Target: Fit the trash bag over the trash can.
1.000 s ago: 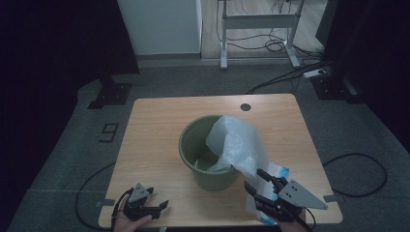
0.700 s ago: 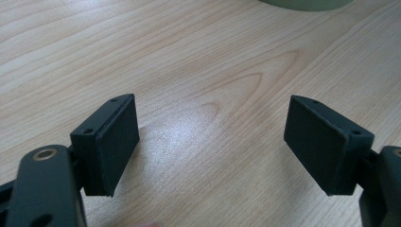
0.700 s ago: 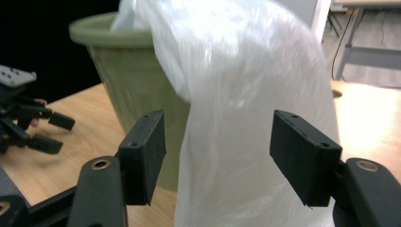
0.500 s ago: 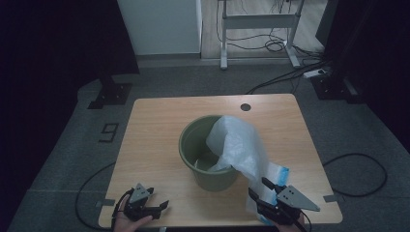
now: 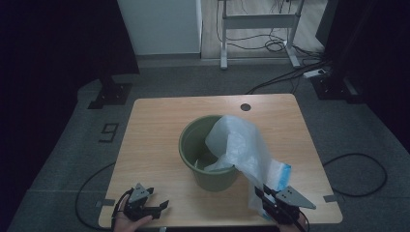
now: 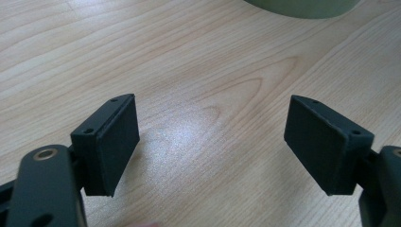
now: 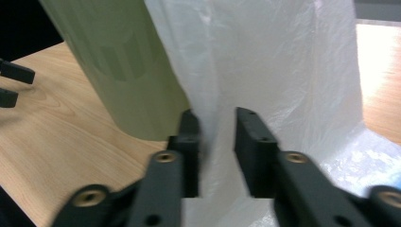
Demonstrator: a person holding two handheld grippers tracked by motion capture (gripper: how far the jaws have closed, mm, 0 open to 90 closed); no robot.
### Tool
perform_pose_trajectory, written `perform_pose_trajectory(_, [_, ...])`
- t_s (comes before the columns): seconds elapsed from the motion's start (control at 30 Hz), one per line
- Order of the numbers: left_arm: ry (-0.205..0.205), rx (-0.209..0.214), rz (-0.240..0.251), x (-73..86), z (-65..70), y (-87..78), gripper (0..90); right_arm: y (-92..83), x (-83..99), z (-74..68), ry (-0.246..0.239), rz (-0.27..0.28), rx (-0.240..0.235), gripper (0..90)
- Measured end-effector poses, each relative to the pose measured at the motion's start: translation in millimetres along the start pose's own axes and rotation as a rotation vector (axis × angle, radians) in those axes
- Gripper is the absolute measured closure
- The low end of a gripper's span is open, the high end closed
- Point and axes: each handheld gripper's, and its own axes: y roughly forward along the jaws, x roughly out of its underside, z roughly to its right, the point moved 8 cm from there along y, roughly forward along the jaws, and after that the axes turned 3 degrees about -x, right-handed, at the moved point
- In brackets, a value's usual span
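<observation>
A round olive-green plastic bucket [image 5: 209, 157] stands near the middle of the light wooden table [image 5: 154, 125], which takes up the centre of the high view. A translucent white plastic bag [image 5: 241, 145] is draped over the bucket's right rim: part of it drops into the bucket, the rest spills down the outside wall toward the lower right of the frame, ending in a flat patch with a blue edge [image 5: 285, 170] lying on the tabletop.

At the bottom right of the high view the right gripper [image 5: 265, 199] sits low over the table edge, its black jaws pointing up-frame into the hanging bag. In the right gripper view the right gripper [image 7: 216, 137] has a fold of the white film standing between the jaws, with the green wall of the bucket just to the left. The jaws have just been closing and now stand narrow, a slim gap left between them with the bag in it; whether the pads already pinch the film I cannot tell.

At the bottom left of the high view the left gripper [image 5: 157, 207] rests by the table's near edge, held in a hand [image 5: 126, 221], well apart from the bucket. In the left gripper view the left gripper [image 6: 213, 142] has its jaws spread wide over bare wood grain, released and holding nothing, with the bucket's base at the top edge of the frame.
</observation>
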Motion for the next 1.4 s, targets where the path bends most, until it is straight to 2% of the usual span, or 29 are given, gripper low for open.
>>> perform_pose_trajectory(0.1, [-0.009,-0.012,0.019,-2.7,-1.1,-2.8,19.3,-5.4,-4.9,7.9,0.001,0.028,0.025,83.1])
perform_pose_trajectory(0.23, [-0.067,-0.035,0.050,-7.7,-6.2,-7.8,21.9,-15.0,-14.7,22.3,0.012,0.077,0.067,87.0])
perform_pose_trajectory(0.43, [-0.102,-0.045,0.096,-20.8,-4.1,-17.8,22.4,-27.7,-37.2,40.4,0.013,0.138,0.103,88.4])
perform_pose_trajectory(0.53, [-0.104,-0.048,0.123,-34.6,0.9,-26.1,22.4,-33.0,-51.2,45.3,0.013,0.174,0.107,88.5])
perform_pose_trajectory(0.63, [-0.085,-0.058,0.179,-50.3,6.9,-38.5,21.8,-36.7,-66.1,47.0,0.001,0.198,0.105,88.6])
perform_pose_trajectory(0.7, [-0.080,-0.079,0.222,-59.8,8.4,-47.7,21.8,-39.0,-76.3,46.3,-0.009,0.213,0.102,88.6])
perform_pose_trajectory(0.8, [-0.081,-0.086,0.280,-73.2,10.8,-60.8,21.8,-40.4,-89.6,43.1,-0.025,0.232,0.094,88.6])
perform_pose_trajectory(0.9, [-0.052,-0.095,0.292,-84.1,16.3,-70.9,21.8,-38.9,-100.7,38.4,-0.040,0.241,0.084,88.7])
perform_pose_trajectory(1.07, [0.016,-0.073,0.341,-111.8,39.3,-90.8,21.5,-34.2,-119.8,28.3,-0.067,0.260,0.065,88.6])
perform_pose_trajectory(1.27, [0.046,-0.063,0.368,-136.6,56.6,-95.1,21.4,-26.2,-135.0,10.8,-0.104,0.257,0.027,88.6])
perform_pose_trajectory(1.4, [0.039,-0.071,0.372,-146.2,61.5,-92.0,21.1,-20.3,-138.7,-0.9,-0.128,0.245,0.006,88.6])
